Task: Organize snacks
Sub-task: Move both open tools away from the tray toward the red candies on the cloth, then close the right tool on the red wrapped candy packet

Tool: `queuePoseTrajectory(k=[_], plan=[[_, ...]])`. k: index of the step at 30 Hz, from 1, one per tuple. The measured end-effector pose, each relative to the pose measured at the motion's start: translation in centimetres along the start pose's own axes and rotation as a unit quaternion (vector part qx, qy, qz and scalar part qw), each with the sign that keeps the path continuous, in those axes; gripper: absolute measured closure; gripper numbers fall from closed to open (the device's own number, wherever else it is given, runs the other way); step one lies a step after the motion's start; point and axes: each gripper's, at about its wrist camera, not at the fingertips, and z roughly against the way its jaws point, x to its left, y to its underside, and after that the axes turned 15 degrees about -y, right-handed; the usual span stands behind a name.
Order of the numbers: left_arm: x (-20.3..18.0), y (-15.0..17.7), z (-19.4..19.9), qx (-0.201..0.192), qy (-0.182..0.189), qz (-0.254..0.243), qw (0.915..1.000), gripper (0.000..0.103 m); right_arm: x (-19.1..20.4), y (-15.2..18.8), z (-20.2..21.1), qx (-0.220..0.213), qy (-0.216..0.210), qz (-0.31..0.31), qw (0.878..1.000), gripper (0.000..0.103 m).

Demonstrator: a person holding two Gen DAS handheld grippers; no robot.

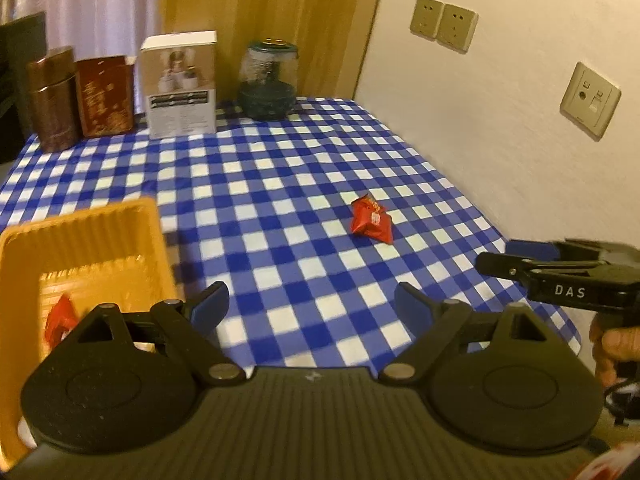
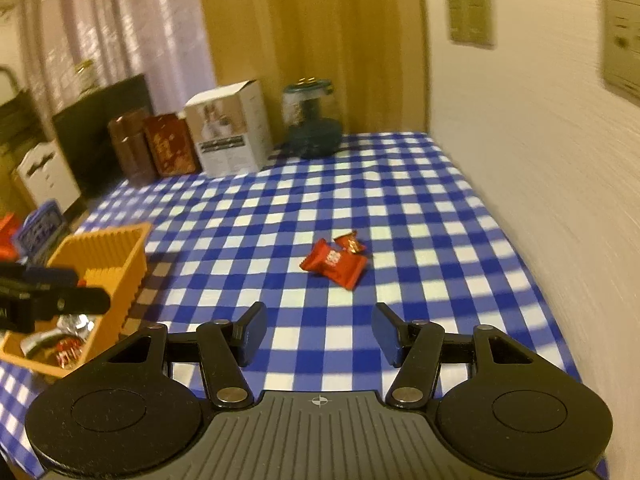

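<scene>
While both tongs gape empty, left gripper [image 1: 308, 300] wider than right gripper [image 2: 318, 334], two red snack packets [image 2: 334, 262] lie touching ahead on open checked cloth [image 2: 360, 184]; one orange basket [image 2: 120, 248] sits left.

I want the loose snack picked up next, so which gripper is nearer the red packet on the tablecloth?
Right. The right gripper faces the red packet just ahead; the left gripper sits farther back, beside the orange basket.
</scene>
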Motion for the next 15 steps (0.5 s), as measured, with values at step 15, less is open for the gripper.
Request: queuePoseTrajectory(k=[15], plan=[[-2.6, -4.4, -8.7, 0.005, -0.008, -0.107, 0.9943, 0.006, -5.6, -2.7, -8.7, 0.076, -0.063, 0.128, 0.987, 0.045]])
